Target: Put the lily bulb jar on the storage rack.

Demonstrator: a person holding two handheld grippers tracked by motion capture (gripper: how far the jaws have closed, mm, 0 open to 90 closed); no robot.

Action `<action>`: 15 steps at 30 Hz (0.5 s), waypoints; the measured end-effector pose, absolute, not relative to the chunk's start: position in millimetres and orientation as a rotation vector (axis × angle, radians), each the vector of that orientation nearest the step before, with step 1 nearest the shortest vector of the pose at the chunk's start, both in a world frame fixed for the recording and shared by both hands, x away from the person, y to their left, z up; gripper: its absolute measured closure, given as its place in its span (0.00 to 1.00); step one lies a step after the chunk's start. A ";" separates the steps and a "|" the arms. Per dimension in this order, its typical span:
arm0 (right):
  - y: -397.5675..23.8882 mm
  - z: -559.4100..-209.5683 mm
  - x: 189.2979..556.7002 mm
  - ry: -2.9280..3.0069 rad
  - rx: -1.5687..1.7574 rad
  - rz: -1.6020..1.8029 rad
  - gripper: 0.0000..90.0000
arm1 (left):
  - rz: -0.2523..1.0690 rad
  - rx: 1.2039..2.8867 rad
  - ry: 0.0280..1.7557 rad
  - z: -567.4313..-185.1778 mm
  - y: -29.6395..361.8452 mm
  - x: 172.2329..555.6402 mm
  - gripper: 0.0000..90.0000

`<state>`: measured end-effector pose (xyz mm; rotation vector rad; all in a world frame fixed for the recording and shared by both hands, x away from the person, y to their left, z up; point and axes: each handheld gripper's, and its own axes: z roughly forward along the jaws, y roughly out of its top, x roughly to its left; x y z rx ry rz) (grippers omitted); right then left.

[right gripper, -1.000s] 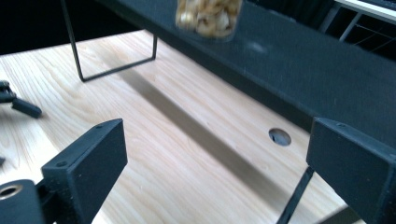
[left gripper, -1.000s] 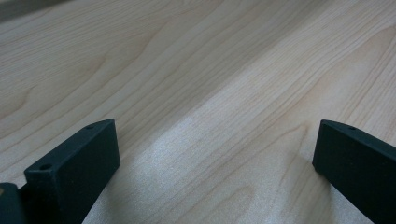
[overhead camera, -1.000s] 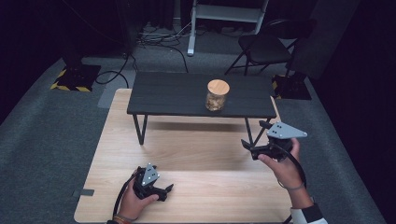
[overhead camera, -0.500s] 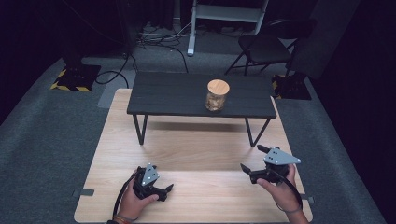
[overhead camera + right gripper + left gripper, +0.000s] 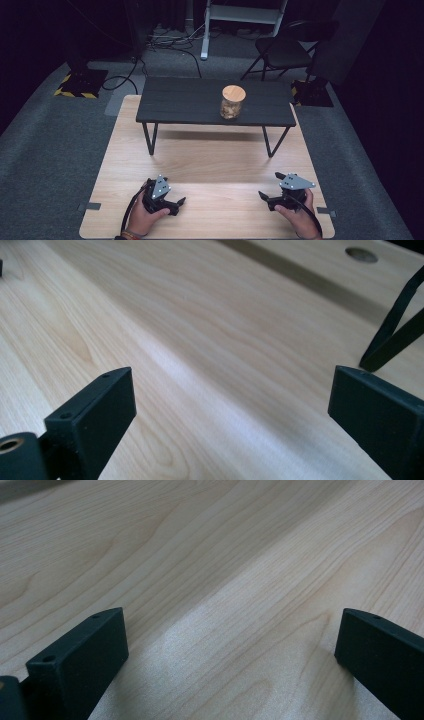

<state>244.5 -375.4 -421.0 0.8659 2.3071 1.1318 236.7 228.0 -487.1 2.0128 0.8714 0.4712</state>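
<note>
We hold both grippers low at the near edge of the wooden table [image 5: 210,160], jaws spread wide and empty. The jar [image 5: 232,102] stands upright on the black bench [image 5: 175,102], well ahead and right of centre, so we judge the right gripper [image 5: 264,197] nearer to it than the left gripper [image 5: 180,202].

right claw [image 5: 265,198] lowered to the wooden board [image 5: 215,165], nearer the person
</note>
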 end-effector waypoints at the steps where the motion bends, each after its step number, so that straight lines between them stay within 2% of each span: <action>1: -376.8 -423.7 244.7 2.315 0.877 1.134 0.05 | 0.471 2.012 0.872 -487.2 228.0 236.7 0.01; 15: -385.1 -447.9 246.9 2.388 0.983 1.095 0.05 | 0.471 2.012 0.872 -487.2 228.0 236.7 0.01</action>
